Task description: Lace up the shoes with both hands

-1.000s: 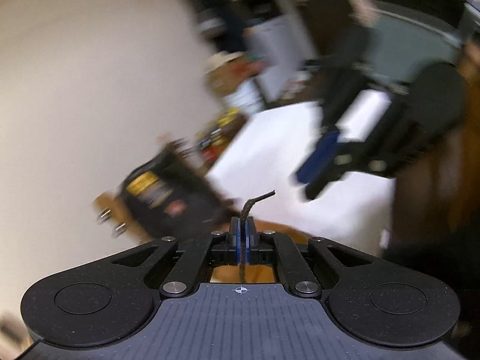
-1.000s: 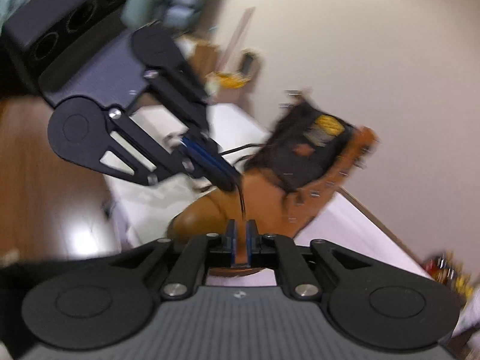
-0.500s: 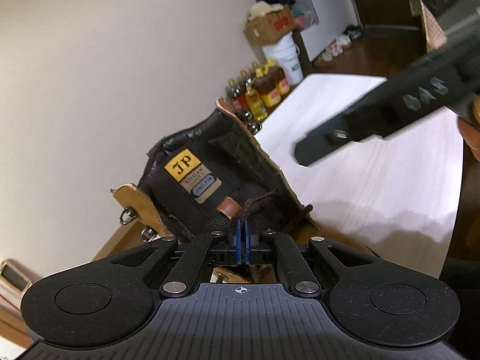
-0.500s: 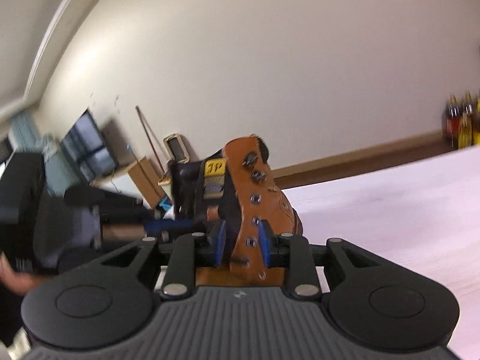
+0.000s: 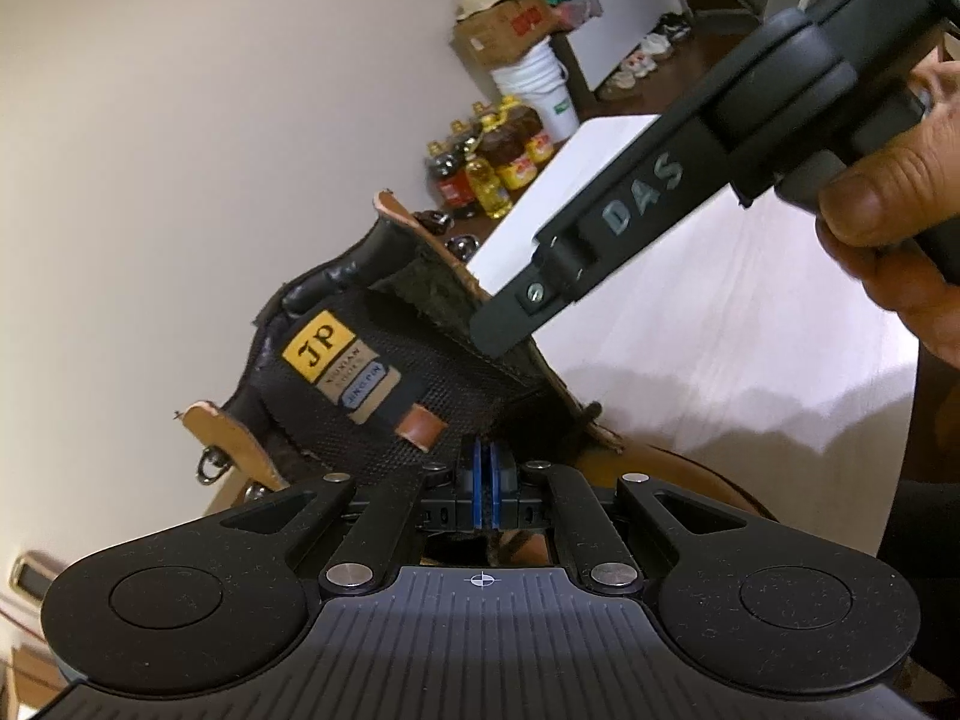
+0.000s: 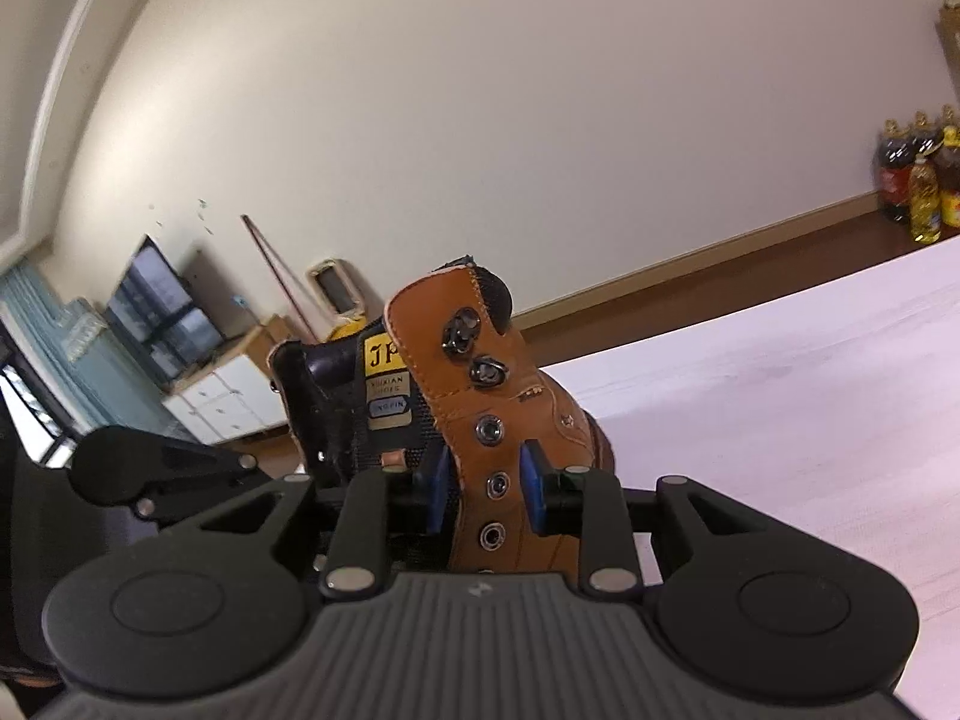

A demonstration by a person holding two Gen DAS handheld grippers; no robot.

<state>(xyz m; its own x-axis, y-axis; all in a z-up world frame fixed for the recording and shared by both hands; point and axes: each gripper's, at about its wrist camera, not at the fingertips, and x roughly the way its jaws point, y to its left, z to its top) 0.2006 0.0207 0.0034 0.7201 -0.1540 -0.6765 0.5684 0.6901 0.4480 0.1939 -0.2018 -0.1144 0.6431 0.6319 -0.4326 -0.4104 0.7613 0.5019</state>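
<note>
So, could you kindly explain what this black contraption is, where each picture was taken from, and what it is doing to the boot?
There is no robot here: a person holds a two-finger gripper in each hand, and each carries a camera looking forward along its fingers. The black shapes along the bottom of each picture are that gripper's own body.

The left view shows the left gripper shut; whether it pinches a lace I cannot tell. The right gripper, held in a hand, reaches in from the upper right.

In the right view, the right gripper's jaws are closing around the eyelet flap of a tan boot standing on a white table.
</note>
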